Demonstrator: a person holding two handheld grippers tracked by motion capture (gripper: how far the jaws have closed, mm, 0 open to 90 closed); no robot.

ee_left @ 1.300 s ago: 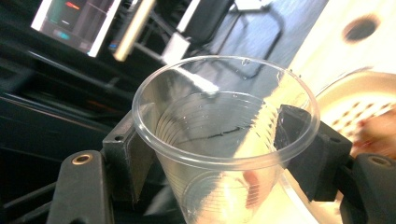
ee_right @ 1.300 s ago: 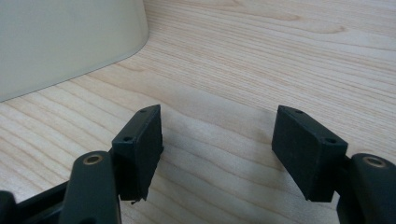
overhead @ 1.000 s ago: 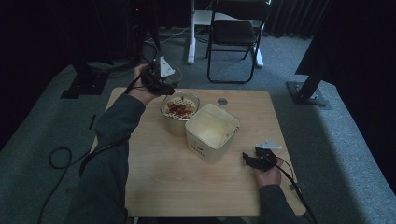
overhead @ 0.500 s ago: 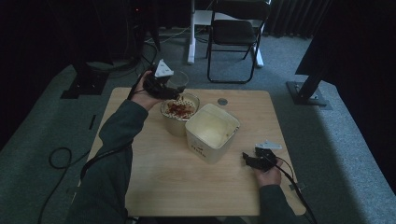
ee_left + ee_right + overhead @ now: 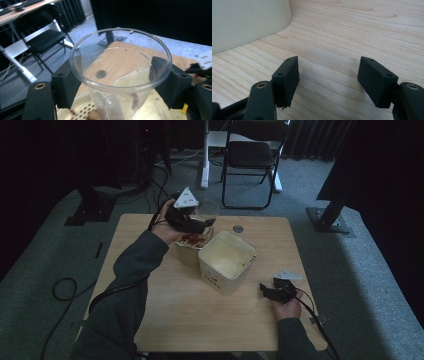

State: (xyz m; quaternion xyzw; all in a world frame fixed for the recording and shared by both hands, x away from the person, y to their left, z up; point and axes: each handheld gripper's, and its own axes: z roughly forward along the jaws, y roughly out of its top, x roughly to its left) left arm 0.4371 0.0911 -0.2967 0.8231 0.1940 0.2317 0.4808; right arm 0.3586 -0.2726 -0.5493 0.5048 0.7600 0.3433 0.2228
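Over the far-left part of the table [image 5: 165,320] I have the left gripper [image 5: 202,223] pinching a clear plastic cup [image 5: 120,75], its jaws pressed against the cup's two sides just under the rim. The cup hangs upright above the smaller tub [image 5: 192,245], the one holding reddish bits, which stands touching the bigger cream tub [image 5: 227,262]. Through the cup's wall I see nothing in it but a few droplets, so I judge the pick-up finished; what is left looks like either scooping from the tub or setting the cup down, and I cannot tell which.

My right gripper [image 5: 328,75] rests low over bare wood near the right edge, jaws spread wide with nothing between them, the cream tub's wall just ahead of it.

The high view is dim, so the cup there is a faint outline. What the reddish contents are I cannot make out. A small dark round thing [image 5: 238,228] lies on the table beyond the tubs; I can't say what it is. The cup's base is cut off in the left gripper view.
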